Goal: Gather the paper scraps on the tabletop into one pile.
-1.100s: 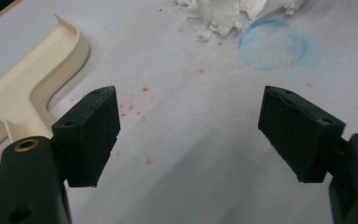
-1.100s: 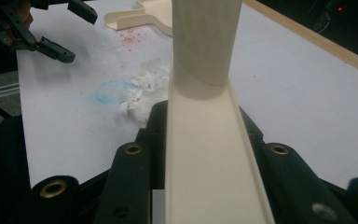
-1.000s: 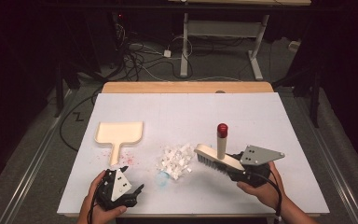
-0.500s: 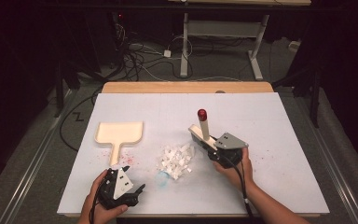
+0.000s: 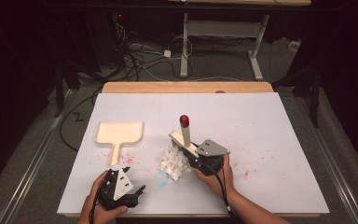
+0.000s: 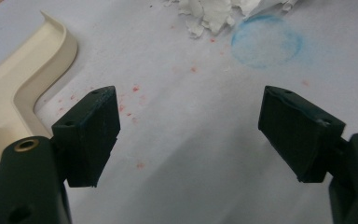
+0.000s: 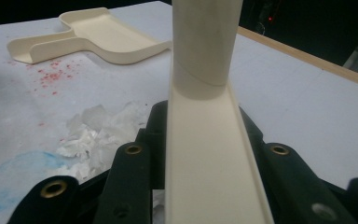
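A cream hand brush (image 5: 181, 139) with an upright red-tipped handle (image 5: 184, 122) is clamped in my right gripper (image 5: 196, 157), shut on its back; the brush's head sits at the right edge of a pile of white paper scraps (image 5: 172, 163). In the right gripper view the brush (image 7: 209, 140) runs up between the jaws, with the scraps (image 7: 98, 130) to its left. A cream dustpan (image 5: 120, 133) lies flat at the left, handle toward me. My left gripper (image 5: 134, 192) rests open near the front edge; its jaws (image 6: 191, 135) stand wide apart over bare table beside the dustpan handle (image 6: 9, 107).
The white table cover (image 5: 270, 126) carries red specks by the dustpan and a faint blue ring (image 6: 265, 41) just before the scraps. A wooden strip (image 5: 186, 87) edges the table's far side. Cables and desk legs lie on the floor beyond.
My right gripper has carried the brush leftward and down, from the right of the table to the edge of the scrap pile. The left gripper has stayed put.
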Action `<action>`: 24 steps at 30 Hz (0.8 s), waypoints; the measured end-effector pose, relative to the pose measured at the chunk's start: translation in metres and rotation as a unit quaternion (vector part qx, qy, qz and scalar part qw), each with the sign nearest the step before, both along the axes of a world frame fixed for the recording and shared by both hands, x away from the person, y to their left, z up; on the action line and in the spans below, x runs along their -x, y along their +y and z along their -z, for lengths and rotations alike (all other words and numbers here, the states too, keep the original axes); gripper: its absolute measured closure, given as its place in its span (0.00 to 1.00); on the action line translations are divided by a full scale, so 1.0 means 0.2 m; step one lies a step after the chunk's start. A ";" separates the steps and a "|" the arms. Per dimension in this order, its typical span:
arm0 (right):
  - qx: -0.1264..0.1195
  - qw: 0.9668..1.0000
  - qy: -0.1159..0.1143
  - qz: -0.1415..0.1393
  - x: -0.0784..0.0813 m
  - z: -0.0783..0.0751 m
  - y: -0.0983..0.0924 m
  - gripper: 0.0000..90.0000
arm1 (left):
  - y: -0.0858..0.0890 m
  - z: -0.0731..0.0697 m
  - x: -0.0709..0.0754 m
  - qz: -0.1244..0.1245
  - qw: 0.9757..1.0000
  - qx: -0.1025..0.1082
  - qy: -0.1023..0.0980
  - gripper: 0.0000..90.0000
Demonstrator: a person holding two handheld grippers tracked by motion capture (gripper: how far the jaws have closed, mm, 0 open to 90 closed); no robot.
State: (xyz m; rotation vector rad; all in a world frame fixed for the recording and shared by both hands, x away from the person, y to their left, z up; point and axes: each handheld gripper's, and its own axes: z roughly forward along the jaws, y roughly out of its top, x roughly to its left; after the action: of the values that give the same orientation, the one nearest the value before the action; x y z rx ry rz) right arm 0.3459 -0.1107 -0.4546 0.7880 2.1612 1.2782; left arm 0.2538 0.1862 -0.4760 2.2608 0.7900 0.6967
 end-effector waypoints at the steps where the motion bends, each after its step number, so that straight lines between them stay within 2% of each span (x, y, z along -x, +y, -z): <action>1: 0.006 1.000 -0.003 0.000 0.01 -0.01 0.00 0.75 | 0.00 0.00 0.00 0.000 1.000 0.001 0.000 0.22; 2: 0.009 1.000 -0.007 -0.005 0.00 -0.01 -0.01 0.75 | 0.00 0.00 0.00 0.000 1.000 0.000 0.000 0.22; 7: -0.008 1.000 0.003 -0.008 0.01 -0.04 -0.05 0.75 | -0.01 0.00 0.00 0.002 1.000 -0.003 0.002 0.22; 8: -0.011 1.000 0.007 -0.015 0.01 -0.04 -0.06 0.75 | -0.01 0.00 0.00 0.003 1.000 -0.004 0.003 0.22; 12: -0.009 0.999 0.014 -0.038 0.03 -0.04 -0.03 0.75 | -0.02 0.00 -0.01 0.006 1.000 -0.006 0.004 0.22; 15: 0.001 0.999 0.007 -0.053 0.05 -0.03 0.00 0.75 | -0.02 0.00 -0.01 0.006 1.000 -0.006 0.004 0.22; 19: 0.006 0.999 0.002 -0.053 0.06 -0.03 0.01 0.75 | -0.01 0.00 0.00 0.005 1.000 -0.004 0.004 0.22; 24: -0.006 0.999 -0.008 -0.037 0.04 -0.09 -0.04 0.75 | 0.00 0.00 0.00 0.003 1.000 -0.004 0.002 0.22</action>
State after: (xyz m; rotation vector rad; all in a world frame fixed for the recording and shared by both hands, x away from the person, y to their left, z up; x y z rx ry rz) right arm 0.3382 -0.1187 -0.4371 0.7078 2.1899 1.3314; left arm 0.2539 0.1861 -0.4764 2.2712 0.7841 0.6940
